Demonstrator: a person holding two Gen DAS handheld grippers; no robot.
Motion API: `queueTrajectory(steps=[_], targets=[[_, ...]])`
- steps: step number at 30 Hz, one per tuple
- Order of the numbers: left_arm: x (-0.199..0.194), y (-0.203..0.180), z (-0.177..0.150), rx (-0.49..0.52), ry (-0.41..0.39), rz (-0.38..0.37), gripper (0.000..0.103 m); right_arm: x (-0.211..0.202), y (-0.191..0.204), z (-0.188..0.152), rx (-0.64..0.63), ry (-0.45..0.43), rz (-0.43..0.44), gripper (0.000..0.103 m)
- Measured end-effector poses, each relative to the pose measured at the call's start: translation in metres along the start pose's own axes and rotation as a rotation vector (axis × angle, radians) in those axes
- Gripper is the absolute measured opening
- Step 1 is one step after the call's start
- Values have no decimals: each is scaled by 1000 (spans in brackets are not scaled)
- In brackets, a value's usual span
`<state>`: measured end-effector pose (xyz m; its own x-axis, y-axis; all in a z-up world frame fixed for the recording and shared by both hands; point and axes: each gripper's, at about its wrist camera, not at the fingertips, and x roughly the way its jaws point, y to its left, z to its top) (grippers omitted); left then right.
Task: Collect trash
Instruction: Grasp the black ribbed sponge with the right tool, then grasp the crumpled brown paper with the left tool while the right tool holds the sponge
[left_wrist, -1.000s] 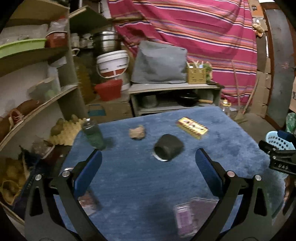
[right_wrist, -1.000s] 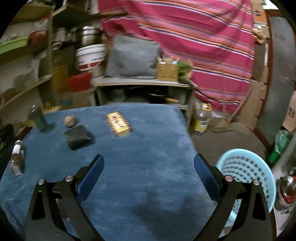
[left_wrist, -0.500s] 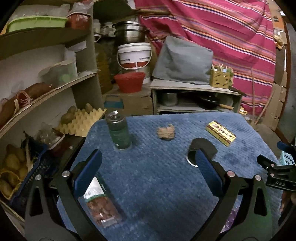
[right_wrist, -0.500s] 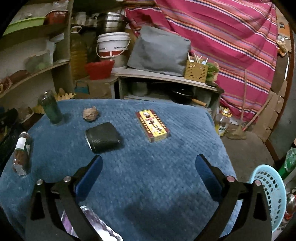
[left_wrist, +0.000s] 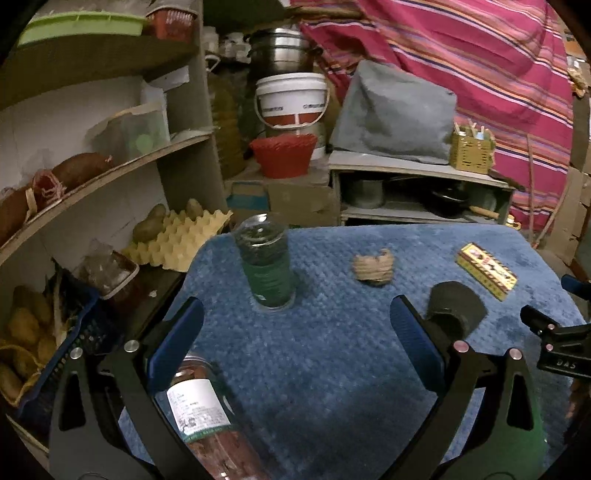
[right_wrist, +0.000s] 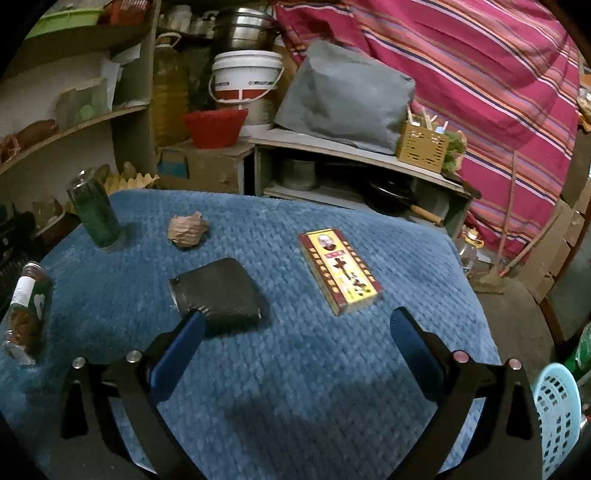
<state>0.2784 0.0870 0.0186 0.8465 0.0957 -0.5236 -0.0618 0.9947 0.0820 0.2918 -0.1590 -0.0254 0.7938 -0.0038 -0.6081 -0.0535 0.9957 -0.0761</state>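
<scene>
- The left gripper (left_wrist: 295, 328) hangs above the near left part of the blue textured cloth-covered counter (left_wrist: 332, 369); its blue-padded fingers (left_wrist: 177, 332) are spread wide apart with nothing between them.
- Just under the left finger lies a clear glass bottle with a white label and brownish contents (left_wrist: 207, 417), on its side at the near left edge.
- Beyond the fingers an upright dark green glass jar (left_wrist: 267, 264) stands on the far left of the counter.
- Right of the jar sits a crumpled brown paper ball (left_wrist: 372, 266), apart from it.
- The right gripper (right_wrist: 295, 338) hovers over the near middle of the counter, its blue-padded fingers (right_wrist: 413, 350) also wide apart and holding nothing.
- The tip of its left finger overlaps the near edge of a black squashed tin can (right_wrist: 218, 290) lying on its side; contact cannot be judged.
- Right of the can lies a flat yellow and red cardboard box (right_wrist: 340, 275), well apart from the fingers.
- A light blue perforated plastic basket (right_wrist: 557, 410) stands on the floor off the counter's near right corner.
- Behind the counter are a white plastic bucket (right_wrist: 245, 79) and a red striped cloth (right_wrist: 480, 74).
</scene>
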Motion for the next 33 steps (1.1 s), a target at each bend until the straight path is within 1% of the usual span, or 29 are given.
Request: queueTrajectory(steps=[4, 7, 14, 16, 18, 19, 23, 26, 28, 30, 31, 33], targets=[[12, 12, 0, -13, 1, 24, 97, 14, 10, 2, -26, -2, 8, 98], [20, 22, -1, -38, 13, 28, 97, 22, 18, 4, -39, 2, 23, 98], [38, 32, -5, -54, 45, 44, 97, 36, 37, 9, -98, 2, 82, 98], [43, 35, -7, -68, 60, 40, 97, 44, 42, 9, -126, 21, 79, 98], [48, 37, -8, -82, 74, 31, 97, 55, 45, 7, -135, 60, 109, 98], [50, 37, -8, -85, 78, 28, 97, 59, 45, 5, -134, 73, 123, 98], [54, 32, -7, -76, 82, 25, 97, 72, 43, 4, -129, 91, 133, 98], [56, 24, -4, -64, 80, 18, 97, 78, 38, 7, -96, 89, 176, 98], [59, 17, -2, -45, 80, 20, 97, 82, 37, 8, -85, 96, 201, 94], [61, 11, 0, -34, 80, 21, 97, 84, 38, 9, -89, 100, 229, 75], [63, 8, 1, -30, 80, 19, 97, 84, 38, 9, -90, 107, 254, 71], [66, 3, 3, -30, 87, 11, 97, 84, 38, 9, -87, 108, 267, 69]])
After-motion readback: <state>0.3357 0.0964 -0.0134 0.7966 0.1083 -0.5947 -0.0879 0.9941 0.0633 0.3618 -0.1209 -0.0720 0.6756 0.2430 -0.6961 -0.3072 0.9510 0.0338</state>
